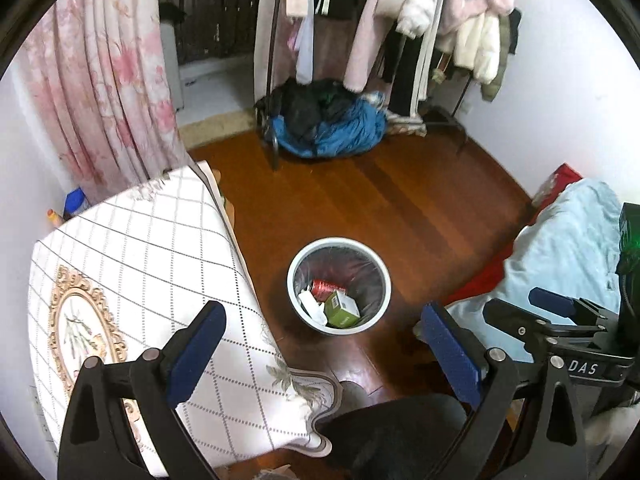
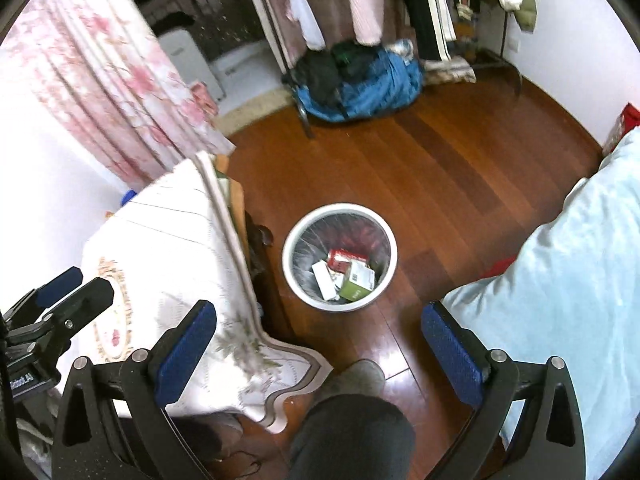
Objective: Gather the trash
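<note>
Both the left tongs (image 1: 324, 354) and right tongs (image 2: 320, 348) hang wide open and empty above the filled bin (image 2: 294, 236), so next likely means finding more trash.

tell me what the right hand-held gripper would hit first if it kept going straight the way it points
Probably the trash bin on the wooden floor: it sits ahead of the open right hand-held gripper, with nothing visible between. Depth is unclear, so it might meet the floor nearby instead.
</note>
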### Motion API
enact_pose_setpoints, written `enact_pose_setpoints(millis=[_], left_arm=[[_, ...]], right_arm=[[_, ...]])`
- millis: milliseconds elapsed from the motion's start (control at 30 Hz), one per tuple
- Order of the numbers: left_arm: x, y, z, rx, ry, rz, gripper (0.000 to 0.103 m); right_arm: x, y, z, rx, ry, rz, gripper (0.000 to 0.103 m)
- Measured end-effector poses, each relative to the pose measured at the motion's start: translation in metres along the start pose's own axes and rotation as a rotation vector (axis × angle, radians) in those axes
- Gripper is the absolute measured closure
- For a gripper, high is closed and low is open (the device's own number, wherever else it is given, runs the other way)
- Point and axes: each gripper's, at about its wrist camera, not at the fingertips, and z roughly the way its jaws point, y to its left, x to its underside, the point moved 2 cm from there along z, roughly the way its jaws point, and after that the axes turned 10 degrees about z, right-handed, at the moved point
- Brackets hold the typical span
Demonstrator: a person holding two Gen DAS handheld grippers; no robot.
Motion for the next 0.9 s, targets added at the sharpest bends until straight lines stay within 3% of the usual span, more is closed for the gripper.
enact_pose_setpoints(millis=[267,900], left_arm=[[0.009,0.002,-0.071,0.038,-0.071,-0.001,0.003],[0.015,-0.001,-0.143,0.099,-0.135,-0.017,0.003]], right_arm=[[0.023,0.026,-0.084,-0.088,-0.054,-0.040,0.000],[0.034,0.047,-0.167,-0.186,-0.087,-0.079,0.000]])
